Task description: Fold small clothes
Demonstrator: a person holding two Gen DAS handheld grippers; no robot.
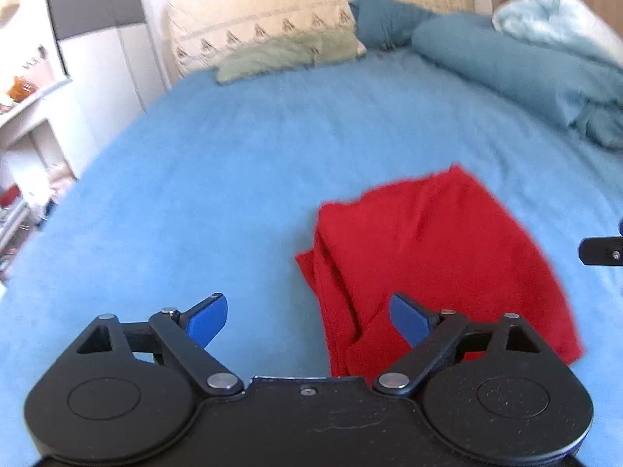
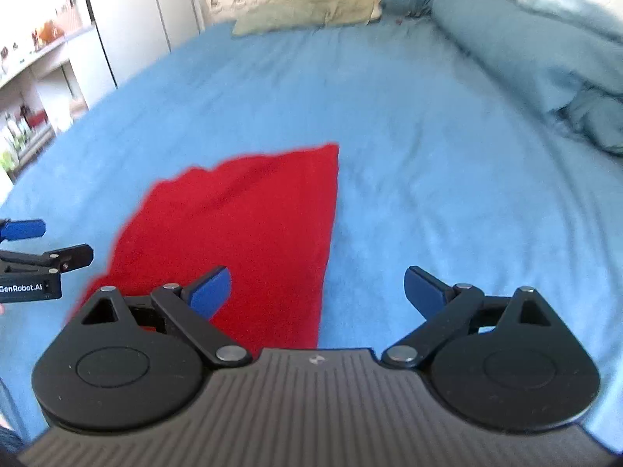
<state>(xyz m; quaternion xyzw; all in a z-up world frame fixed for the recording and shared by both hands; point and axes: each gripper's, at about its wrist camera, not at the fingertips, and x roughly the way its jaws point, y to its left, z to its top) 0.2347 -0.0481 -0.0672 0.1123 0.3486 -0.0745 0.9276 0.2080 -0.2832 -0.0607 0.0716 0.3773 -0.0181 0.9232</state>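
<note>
A red garment [image 1: 432, 249] lies folded on the blue bed sheet [image 1: 202, 179], with layered folds along its left edge. It also shows in the right wrist view [image 2: 241, 229]. My left gripper [image 1: 307, 319] is open and empty, held above the garment's near left edge. My right gripper [image 2: 317, 294] is open and empty, above the garment's near right edge. The left gripper's fingers [image 2: 27, 229] show at the left edge of the right wrist view. A part of the right gripper [image 1: 601, 251] shows at the right edge of the left wrist view.
A rolled teal duvet [image 1: 514, 62] and a pale blue blanket [image 1: 545, 15] lie at the far right. Pillows [image 1: 272, 54] rest against the headboard. A white wardrobe [image 1: 89, 39] and shelves [image 1: 27, 116] stand left of the bed.
</note>
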